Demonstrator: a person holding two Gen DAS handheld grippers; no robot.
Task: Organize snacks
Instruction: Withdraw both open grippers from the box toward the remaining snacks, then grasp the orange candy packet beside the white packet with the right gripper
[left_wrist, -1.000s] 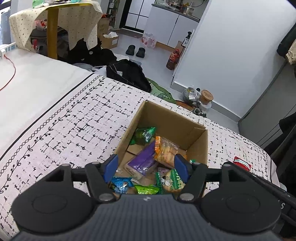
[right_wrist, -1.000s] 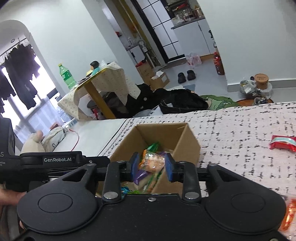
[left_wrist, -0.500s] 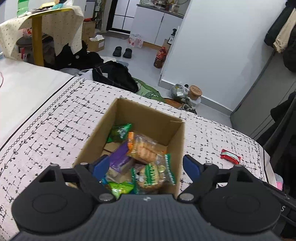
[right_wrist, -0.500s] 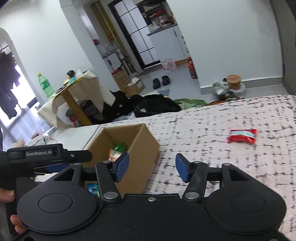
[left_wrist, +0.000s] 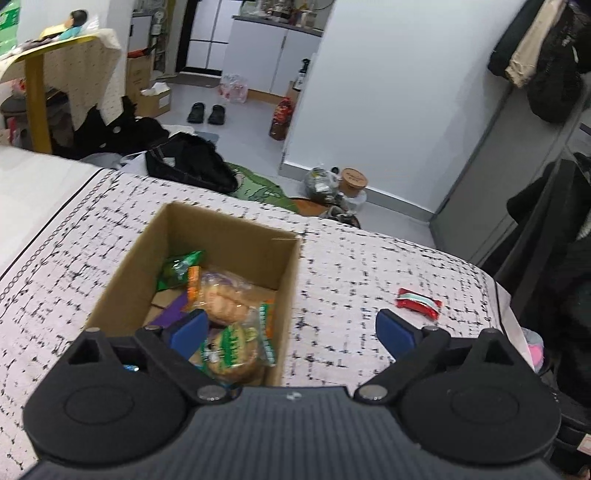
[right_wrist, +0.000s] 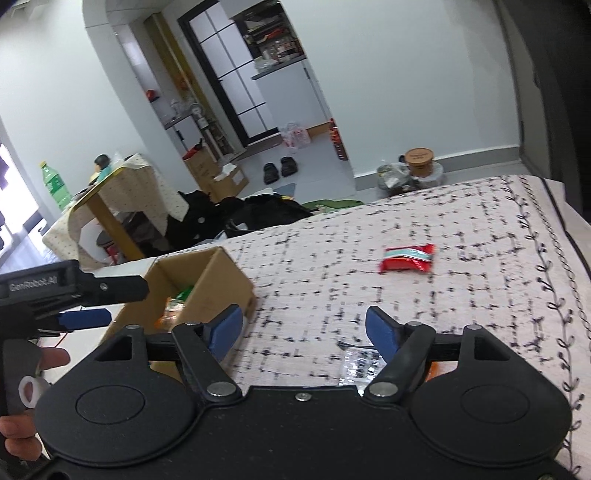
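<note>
Left wrist view showed the cardboard box (left_wrist: 207, 266) standing open on the patterned cloth (left_wrist: 369, 266), holding several packets: a green packet (left_wrist: 180, 268) against the far wall, an orange-edged biscuit packet (left_wrist: 221, 295) at the centre, a green-labelled cake packet (left_wrist: 231, 350) nearest the camera, and a purple packet (left_wrist: 173, 312) partly buried beneath them. The left gripper (left_wrist: 291, 332) hung over the box's right wall with its jaws spread wide and nothing between them.

Right wrist view showed the right gripper (right_wrist: 304, 328) likewise spread wide and empty, low over the cloth beside the box (right_wrist: 207, 280). A red snack packet (right_wrist: 406, 257) lay alone on the cloth, well apart from the box and beyond the fingertips. A clear wrapper (right_wrist: 360, 360) with an orange edge lay near the gripper's right finger, partly hidden by the gripper body; its contents could not be determined.

Assessment: the work appeared largely complete, most snacks being boxed. At least the red packet, and probably the clear-wrapped item, remained outside. The next move would likely call for one gripper to reach the red packet.
</note>
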